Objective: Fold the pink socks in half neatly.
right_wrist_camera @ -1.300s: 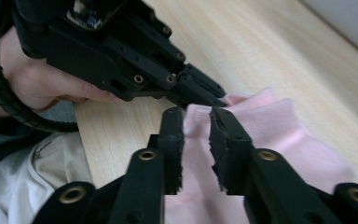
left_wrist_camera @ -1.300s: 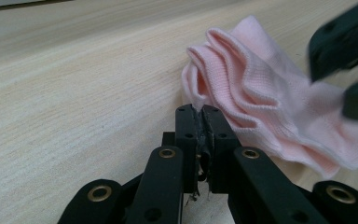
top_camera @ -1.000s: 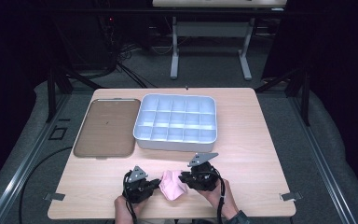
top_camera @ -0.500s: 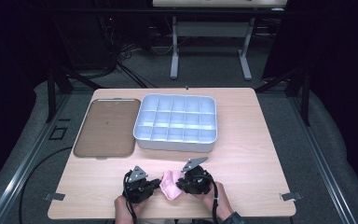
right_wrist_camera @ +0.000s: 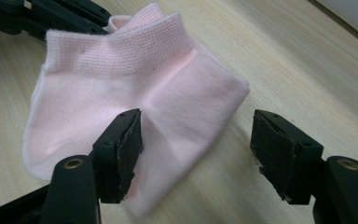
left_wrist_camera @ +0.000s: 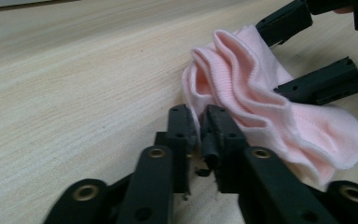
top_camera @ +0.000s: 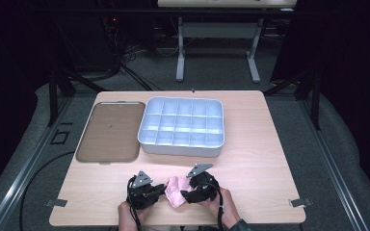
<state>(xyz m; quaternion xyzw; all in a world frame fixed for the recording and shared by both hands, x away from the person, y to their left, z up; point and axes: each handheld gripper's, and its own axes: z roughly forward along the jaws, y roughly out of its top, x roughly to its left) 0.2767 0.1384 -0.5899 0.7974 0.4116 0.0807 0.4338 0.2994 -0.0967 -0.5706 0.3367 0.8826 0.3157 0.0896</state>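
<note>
Pink sock (top_camera: 174, 190) on worktop (top_camera: 250, 159): my right hand-held gripper (right_wrist_camera: 196, 149) has just opened, releasing it; left hand-held gripper (left_wrist_camera: 198, 128) keeps its edge pinched, nearly closed.

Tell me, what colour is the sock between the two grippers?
The sock is pale pink; the right gripper view shows it best.
</note>
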